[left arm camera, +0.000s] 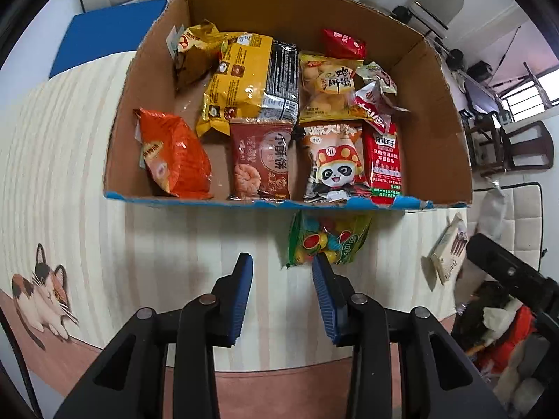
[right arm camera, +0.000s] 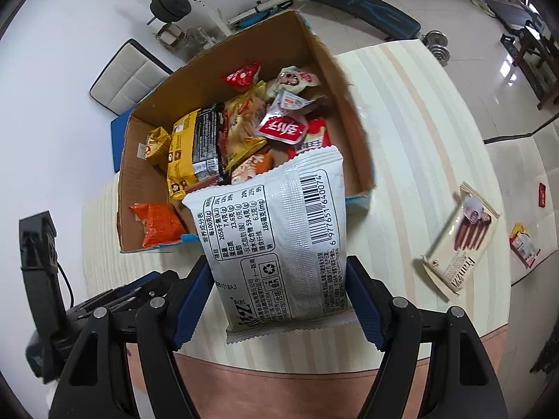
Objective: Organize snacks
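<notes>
Left gripper [left arm camera: 281, 265] gapes wide, holding nothing, low over the striped table [left arm camera: 87, 181]. Just ahead a glossy green candy bag [left arm camera: 326, 239] lies against the cardboard box [left arm camera: 450, 160].

Right gripper [right arm camera: 276, 279] pinches a crinkly white packet [right arm camera: 279, 241], long axis pointing toward the box [right arm camera: 356, 129]; only this view shows it. Cream wafer pack [right arm camera: 457, 241] lies rightward.

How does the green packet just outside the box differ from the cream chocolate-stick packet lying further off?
The green candy packet is colourful and lies against the cardboard box; the cream chocolate-stick packet is pale, longer, and lies apart from it. Both rest on the striped table, not yet boxed.
</notes>
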The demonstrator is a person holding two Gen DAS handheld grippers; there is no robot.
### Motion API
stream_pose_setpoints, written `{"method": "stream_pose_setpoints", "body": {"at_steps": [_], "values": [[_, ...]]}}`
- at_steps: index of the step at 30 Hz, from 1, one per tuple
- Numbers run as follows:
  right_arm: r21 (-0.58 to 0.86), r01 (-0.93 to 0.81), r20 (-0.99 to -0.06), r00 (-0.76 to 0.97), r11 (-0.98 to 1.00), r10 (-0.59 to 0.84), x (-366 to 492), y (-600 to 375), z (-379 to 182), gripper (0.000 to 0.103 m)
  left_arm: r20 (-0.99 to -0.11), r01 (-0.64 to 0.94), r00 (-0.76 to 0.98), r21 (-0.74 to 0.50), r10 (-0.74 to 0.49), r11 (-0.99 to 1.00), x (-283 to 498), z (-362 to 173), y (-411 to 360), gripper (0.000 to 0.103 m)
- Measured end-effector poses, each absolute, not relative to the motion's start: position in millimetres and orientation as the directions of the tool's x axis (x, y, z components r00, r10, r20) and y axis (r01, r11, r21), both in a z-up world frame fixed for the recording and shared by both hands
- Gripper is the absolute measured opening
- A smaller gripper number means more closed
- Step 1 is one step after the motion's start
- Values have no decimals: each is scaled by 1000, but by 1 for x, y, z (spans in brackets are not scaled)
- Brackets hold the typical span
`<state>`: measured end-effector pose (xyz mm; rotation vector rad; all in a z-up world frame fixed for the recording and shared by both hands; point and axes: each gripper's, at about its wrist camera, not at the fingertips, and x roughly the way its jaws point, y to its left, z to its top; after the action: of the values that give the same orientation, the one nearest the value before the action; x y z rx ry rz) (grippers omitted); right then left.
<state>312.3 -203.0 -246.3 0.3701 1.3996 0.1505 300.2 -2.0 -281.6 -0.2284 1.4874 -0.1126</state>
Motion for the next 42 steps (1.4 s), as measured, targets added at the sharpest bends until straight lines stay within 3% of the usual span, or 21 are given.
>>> {"method": "stream_pose_setpoints", "body": {"at_steps": [10,15,18,23,25,28,30,42], "values": [[228,188,-966,164,956,198,280,-242,-284,77,-971,-100,39,-240,-237,966,309,-352,-48,37],[203,210,-974,149,956,174,267,-262,-302,77,-974,-103,85,-220,-212,970,310,-365,-63,70],[187,194,-975,155,963,158,261,-268,-306,77,-983,-68,110,-157,-149,985,308,-368,-79,81],[205,171,-969,177,964,175,251,-270,-311,77,-988,0,149,36,35,999,299,-374,-105,81],[207,156,-967,181,966,178,248,-267,-315,77,-982,-11,178,57,58,998,295,-376,-108,80],[213,140,-965,187,967,186,245,-264,-321,77,-972,-29,226,58,63,998,285,-373,-109,71],[222,136,-962,193,966,194,242,-263,-324,77,-966,-39,248,62,70,997,275,-371,-106,59],[251,105,-956,180,962,230,223,-247,-312,77,-973,-98,228,-54,-31,994,214,-339,-55,55]]}}
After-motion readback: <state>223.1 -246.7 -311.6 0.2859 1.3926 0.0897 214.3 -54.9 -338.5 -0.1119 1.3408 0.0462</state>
